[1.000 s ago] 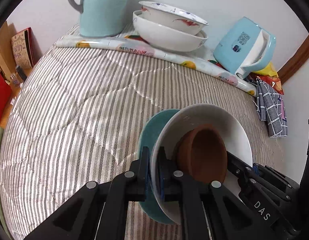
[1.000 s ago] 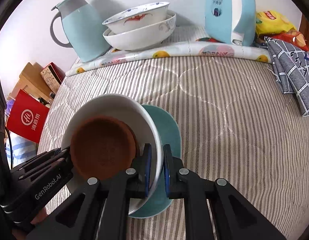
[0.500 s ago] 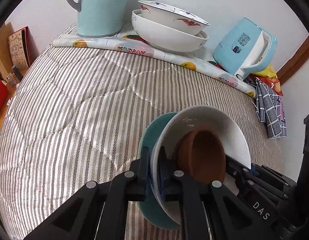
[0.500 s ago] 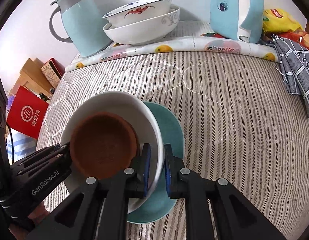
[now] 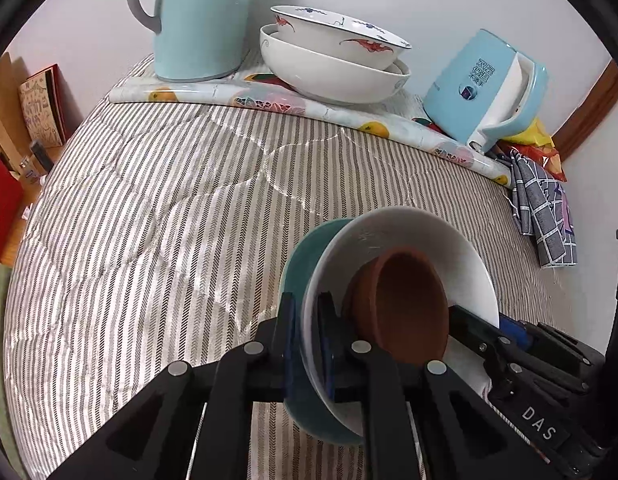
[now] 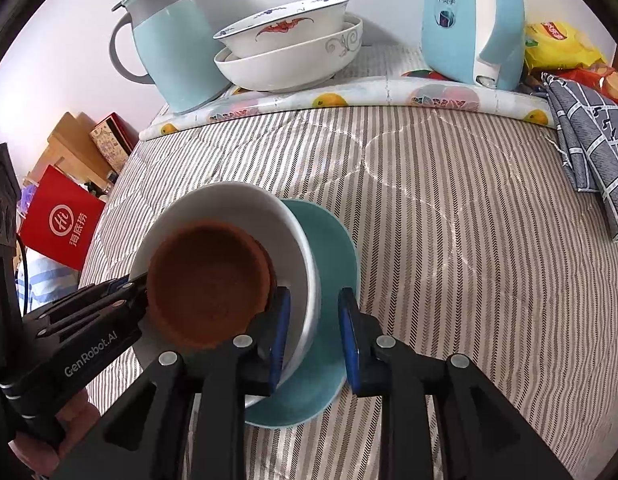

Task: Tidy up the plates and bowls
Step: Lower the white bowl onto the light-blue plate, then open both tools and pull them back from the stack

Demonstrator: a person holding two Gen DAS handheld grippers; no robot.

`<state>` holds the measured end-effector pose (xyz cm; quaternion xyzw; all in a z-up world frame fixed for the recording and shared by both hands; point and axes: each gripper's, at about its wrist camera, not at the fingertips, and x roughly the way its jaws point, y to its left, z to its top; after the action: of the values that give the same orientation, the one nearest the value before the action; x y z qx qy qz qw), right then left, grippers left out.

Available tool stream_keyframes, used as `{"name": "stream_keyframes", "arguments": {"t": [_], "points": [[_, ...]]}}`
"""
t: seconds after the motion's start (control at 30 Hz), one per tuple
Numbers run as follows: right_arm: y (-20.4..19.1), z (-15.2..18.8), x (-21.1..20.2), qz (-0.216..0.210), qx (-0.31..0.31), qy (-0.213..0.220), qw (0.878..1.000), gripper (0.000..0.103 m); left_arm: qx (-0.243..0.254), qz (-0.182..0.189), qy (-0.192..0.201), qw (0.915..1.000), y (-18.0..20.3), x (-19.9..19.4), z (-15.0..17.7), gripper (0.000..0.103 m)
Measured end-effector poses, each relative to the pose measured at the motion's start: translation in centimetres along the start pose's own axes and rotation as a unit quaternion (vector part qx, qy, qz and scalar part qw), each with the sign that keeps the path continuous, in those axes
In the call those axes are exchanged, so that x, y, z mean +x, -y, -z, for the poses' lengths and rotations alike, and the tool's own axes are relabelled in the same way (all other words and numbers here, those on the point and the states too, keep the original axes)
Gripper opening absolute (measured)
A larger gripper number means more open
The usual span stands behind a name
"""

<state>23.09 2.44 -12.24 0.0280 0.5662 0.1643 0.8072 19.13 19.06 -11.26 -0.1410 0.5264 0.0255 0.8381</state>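
Observation:
A stack of a teal plate (image 5: 297,264) (image 6: 333,240), a white bowl (image 5: 413,232) (image 6: 229,204) and a brown bowl (image 5: 409,300) (image 6: 205,284) sits above the striped quilt (image 5: 149,220). My left gripper (image 5: 307,340) is shut on the rims of the teal plate and white bowl at the stack's left side. My right gripper (image 6: 313,336) straddles the opposite rims, its jaws now apart with a visible gap on the plate side. Two nested white patterned bowls (image 5: 333,56) (image 6: 293,48) stand at the back.
A light-blue thermos jug (image 5: 197,16) (image 6: 169,48) and a blue electric kettle (image 5: 485,92) (image 6: 473,20) stand on a fruit-print mat (image 5: 269,96) by the wall. A checked cloth (image 6: 589,148) and snack bags (image 6: 565,44) lie at the right. Boxes sit left of the bed.
Both grippers moved the stack toward the back bowls. The right gripper's jaws have spread apart from the rims; the left stays clamped.

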Motion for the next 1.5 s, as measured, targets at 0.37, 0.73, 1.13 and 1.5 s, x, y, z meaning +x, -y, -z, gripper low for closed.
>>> {"name": "stream_keyframes", "arguments": {"t": [0.37, 0.73, 1.13, 1.5], "points": [[0.0, 1.4, -2.2, -0.003, -0.003, 0.018, 1.000, 0.031, -0.003, -0.017, 0.027, 0.9995, 0.0, -3.2, 1.1, 0.029], [0.6, 4.8, -9.0, 0.016, -0.010, 0.077, 0.997, 0.032, 0.024, -0.006, 0.075, 0.9968, 3.4, -8.4, 4.2, 0.034], [2.6, 10.8, -18.2, 0.065, -0.002, 0.172, 0.983, 0.062, 0.070, -0.032, 0.174, 0.9817, 9.6, -15.7, 10.1, 0.069], [4.4, 16.0, -23.5, 0.088, 0.015, 0.211, 0.973, 0.074, 0.088, -0.040, 0.202, 0.9746, 12.7, -19.3, 14.8, 0.078]]}}
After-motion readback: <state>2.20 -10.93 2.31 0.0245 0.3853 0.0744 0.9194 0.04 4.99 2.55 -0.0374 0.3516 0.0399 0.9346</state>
